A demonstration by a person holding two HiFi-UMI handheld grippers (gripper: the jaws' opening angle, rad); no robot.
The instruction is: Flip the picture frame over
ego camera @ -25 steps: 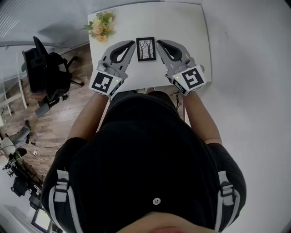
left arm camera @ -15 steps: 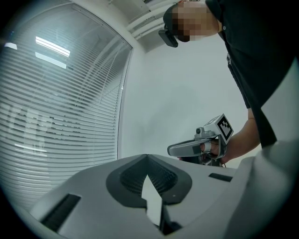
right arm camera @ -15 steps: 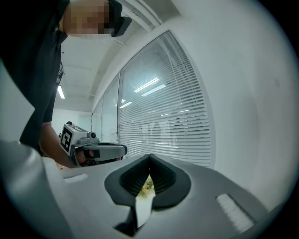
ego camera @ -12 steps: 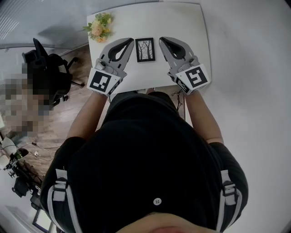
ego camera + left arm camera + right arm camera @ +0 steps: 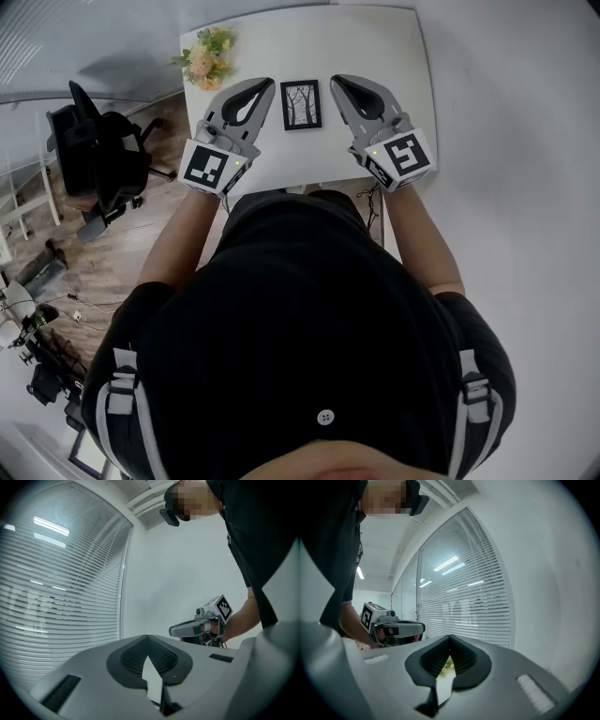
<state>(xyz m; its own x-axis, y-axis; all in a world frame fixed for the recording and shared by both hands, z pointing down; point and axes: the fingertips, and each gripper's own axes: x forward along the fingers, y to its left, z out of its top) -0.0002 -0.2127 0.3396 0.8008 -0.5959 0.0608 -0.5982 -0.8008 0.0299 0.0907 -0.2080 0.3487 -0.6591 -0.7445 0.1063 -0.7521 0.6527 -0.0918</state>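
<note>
Picture frame (image 5: 301, 104), one, between left tongs (image 5: 270, 86) and right tongs (image 5: 335, 82), both closed, empty.

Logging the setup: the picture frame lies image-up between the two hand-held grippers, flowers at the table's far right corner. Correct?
No. The head view shows the flowers at the table's far left corner. The rest holds: the picture frame lies image-up between the left hand-held gripper and the right hand-held gripper.
</note>
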